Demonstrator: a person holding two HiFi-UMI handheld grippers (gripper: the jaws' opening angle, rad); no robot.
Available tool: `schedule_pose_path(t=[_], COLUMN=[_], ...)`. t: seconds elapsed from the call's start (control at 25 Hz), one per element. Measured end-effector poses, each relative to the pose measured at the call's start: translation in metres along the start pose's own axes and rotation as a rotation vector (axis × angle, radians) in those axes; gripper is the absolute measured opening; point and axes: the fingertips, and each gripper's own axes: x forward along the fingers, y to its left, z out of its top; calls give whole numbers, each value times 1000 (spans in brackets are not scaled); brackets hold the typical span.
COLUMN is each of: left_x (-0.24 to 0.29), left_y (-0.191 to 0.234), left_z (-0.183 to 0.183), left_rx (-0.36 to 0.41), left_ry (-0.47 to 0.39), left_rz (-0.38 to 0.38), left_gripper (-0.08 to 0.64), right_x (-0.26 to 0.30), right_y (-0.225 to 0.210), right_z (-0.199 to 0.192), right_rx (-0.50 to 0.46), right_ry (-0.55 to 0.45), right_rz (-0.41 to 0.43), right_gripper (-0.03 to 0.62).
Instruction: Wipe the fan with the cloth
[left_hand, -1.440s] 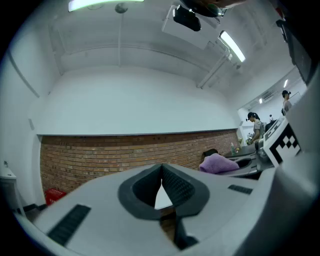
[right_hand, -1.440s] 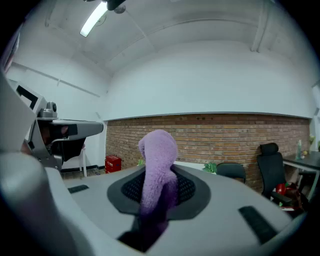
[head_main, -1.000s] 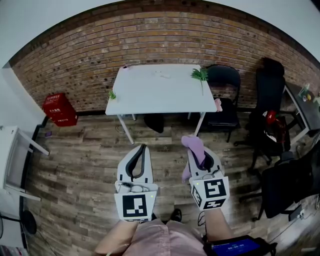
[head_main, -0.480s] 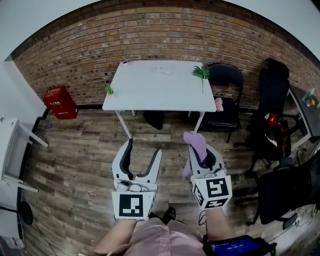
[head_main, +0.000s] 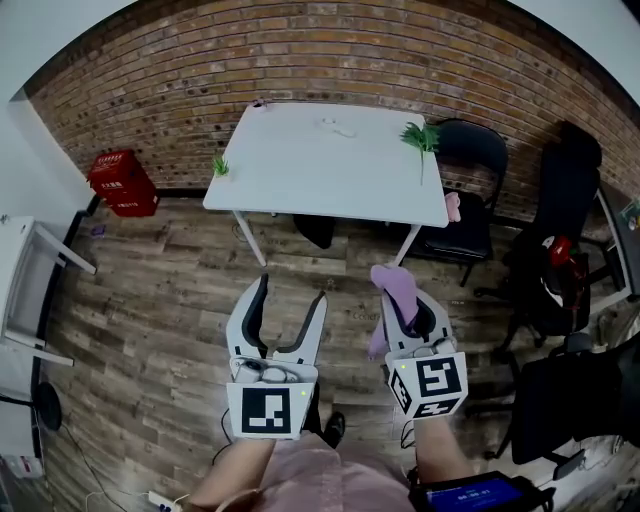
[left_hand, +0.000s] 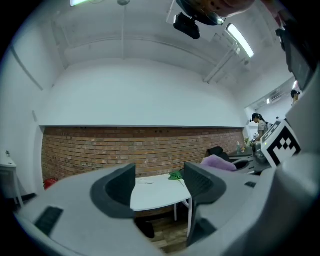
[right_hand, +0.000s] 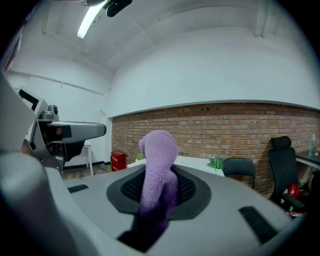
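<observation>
— Cloth (right_hand: 157, 167): where is it, and what might spoil things?

— It is purple and pinched low in the right tool (head_main: 408, 318), whose jaws are closed on it. The top flops free. A shallow pinch could let it slide out under rubbing, and a loose end might snag. I see no fan. The white tabletop (head_main: 300, 170) well ahead carries something small, possibly unrelated.

— And the other one?

— The left tool (head_main: 291, 292) has just been opening its jaws. They stand wide apart with nothing between them, touching nothing.
</observation>
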Motion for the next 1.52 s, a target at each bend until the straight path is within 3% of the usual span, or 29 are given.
schedule_pose_path(t=[0.4, 0.8, 1.24, 1.52], left_x=[125, 234, 303, 363], left_y=[68, 131, 132, 125], left_z=[-28, -13, -33, -61], left_rx=[2, 4, -8, 1], left_ry=[23, -30, -14, 52], left_rz=[-29, -70, -131, -143], left_gripper=[302, 302, 302, 302], right_x=[138, 245, 291, 335], right_y=[-34, -64, -106, -149], right_z=[12, 58, 57, 39], right_rx=[17, 4, 14, 53], right_ry=[27, -7, 14, 41], right_rz=[-19, -72, -125, -126], right_gripper=[92, 91, 92, 91])
